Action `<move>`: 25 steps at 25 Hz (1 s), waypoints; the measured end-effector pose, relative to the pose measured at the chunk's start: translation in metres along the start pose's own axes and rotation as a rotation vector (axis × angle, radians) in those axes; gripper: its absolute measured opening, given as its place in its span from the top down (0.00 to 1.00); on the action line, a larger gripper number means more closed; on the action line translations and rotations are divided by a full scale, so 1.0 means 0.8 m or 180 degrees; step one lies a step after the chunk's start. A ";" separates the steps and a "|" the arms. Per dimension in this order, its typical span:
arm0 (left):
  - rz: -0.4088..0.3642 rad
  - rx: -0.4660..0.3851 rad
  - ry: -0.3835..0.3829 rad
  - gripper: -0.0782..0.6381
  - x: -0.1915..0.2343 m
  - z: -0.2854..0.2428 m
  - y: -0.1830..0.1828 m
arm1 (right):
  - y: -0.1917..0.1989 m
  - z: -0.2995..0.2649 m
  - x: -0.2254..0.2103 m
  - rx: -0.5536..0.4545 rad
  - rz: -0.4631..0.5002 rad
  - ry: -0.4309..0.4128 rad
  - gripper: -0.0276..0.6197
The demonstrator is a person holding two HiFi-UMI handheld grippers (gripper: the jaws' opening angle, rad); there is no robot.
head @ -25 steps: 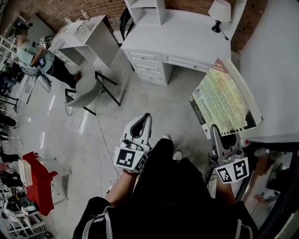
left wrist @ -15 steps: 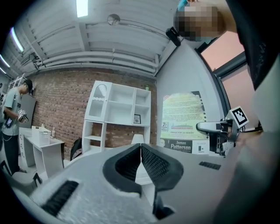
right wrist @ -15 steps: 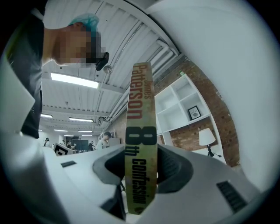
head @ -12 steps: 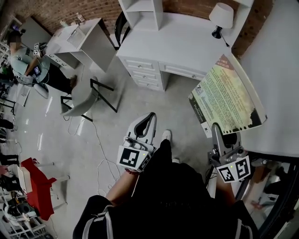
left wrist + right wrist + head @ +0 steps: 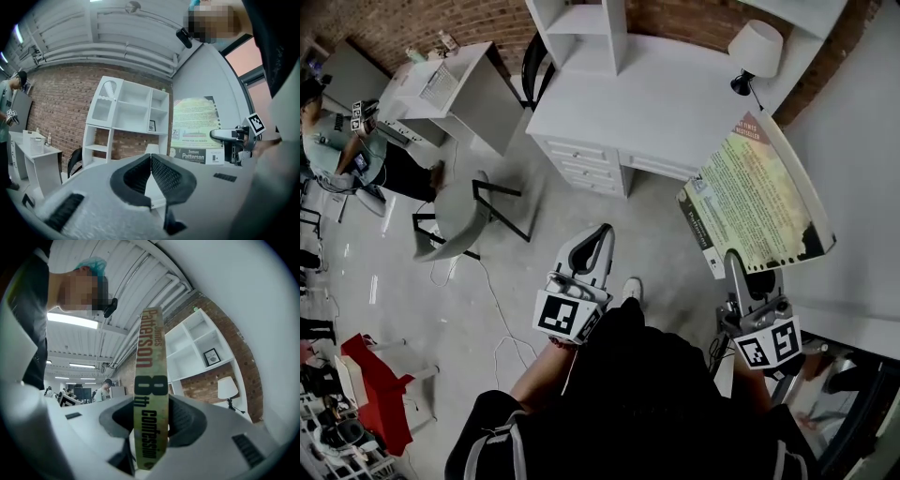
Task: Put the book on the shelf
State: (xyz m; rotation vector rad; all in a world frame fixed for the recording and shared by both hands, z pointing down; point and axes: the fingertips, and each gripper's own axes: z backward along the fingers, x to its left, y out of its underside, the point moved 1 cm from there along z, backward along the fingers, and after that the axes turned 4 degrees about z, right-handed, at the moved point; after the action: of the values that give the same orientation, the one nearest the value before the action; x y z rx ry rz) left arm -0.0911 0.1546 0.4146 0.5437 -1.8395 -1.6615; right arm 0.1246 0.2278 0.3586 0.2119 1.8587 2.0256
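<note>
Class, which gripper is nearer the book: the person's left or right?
Right. The right gripper is shut on the book at its spine. The left gripper, shut and empty, is apart from it, off to its left in the head view.

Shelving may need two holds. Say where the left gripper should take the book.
Probably the upper spine of the book, above the right gripper clamping it, left gripper opened and coming from the person's side: it stands upright, spine towards them.
</note>
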 end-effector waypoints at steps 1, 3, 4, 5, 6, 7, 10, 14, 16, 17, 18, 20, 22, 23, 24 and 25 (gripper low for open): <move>-0.0045 0.0009 -0.0005 0.87 0.007 -0.006 -0.004 | 0.001 -0.010 -0.002 -0.0002 -0.0008 0.0004 0.70; -0.0172 0.0055 -0.0042 0.87 0.028 -0.018 -0.008 | 0.002 -0.033 -0.008 -0.0019 -0.0052 0.0009 0.70; -0.0184 0.0064 -0.0050 0.87 0.040 -0.025 -0.009 | 0.004 -0.045 -0.011 -0.0024 -0.0077 0.0012 0.70; -0.0152 0.0039 -0.0030 0.87 0.049 -0.032 -0.012 | 0.005 -0.057 -0.013 -0.0024 -0.0092 0.0014 0.70; -0.0103 -0.0005 0.0009 0.87 0.056 -0.039 -0.016 | 0.007 -0.068 -0.014 -0.0023 -0.0091 0.0014 0.70; -0.0073 -0.0034 0.0044 0.87 0.062 -0.046 -0.018 | 0.008 -0.077 -0.015 -0.0023 -0.0075 0.0015 0.70; -0.0080 -0.0038 0.0098 0.87 0.080 -0.064 -0.022 | 0.009 -0.100 -0.018 -0.0037 -0.0031 0.0055 0.70; -0.0055 -0.0050 0.0160 0.87 0.091 -0.080 -0.026 | 0.008 -0.114 -0.026 -0.0038 -0.0010 0.0136 0.70; -0.0124 -0.0048 0.0198 0.87 0.094 -0.087 -0.024 | 0.010 -0.119 -0.032 -0.0037 0.0016 0.0172 0.70; -0.0134 -0.0054 0.0214 0.87 0.094 -0.090 -0.023 | 0.010 -0.121 -0.036 -0.0032 0.0024 0.0193 0.70; -0.0114 -0.0059 0.0219 0.87 0.094 -0.093 -0.022 | 0.011 -0.123 -0.040 -0.0022 0.0032 0.0215 0.70; -0.0059 -0.0063 0.0211 0.87 0.094 -0.100 -0.023 | 0.010 -0.129 -0.048 -0.0005 0.0048 0.0245 0.70; -0.0060 -0.0065 0.0201 0.87 0.098 -0.109 -0.023 | 0.010 -0.137 -0.057 -0.0011 0.0051 0.0248 0.70; -0.0070 -0.0066 0.0199 0.87 0.101 -0.115 -0.022 | 0.011 -0.143 -0.062 -0.0016 0.0049 0.0246 0.70; -0.0068 -0.0070 0.0201 0.87 0.102 -0.122 -0.022 | 0.013 -0.148 -0.067 -0.0020 0.0047 0.0246 0.70; -0.0064 -0.0071 0.0202 0.87 0.103 -0.130 -0.023 | 0.015 -0.154 -0.073 -0.0022 0.0046 0.0250 0.70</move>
State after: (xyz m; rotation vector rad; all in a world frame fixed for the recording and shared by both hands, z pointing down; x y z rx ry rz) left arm -0.0845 0.0206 0.4136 0.6004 -1.7736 -1.6569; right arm 0.1311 0.0913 0.3651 0.1461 1.9017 2.0777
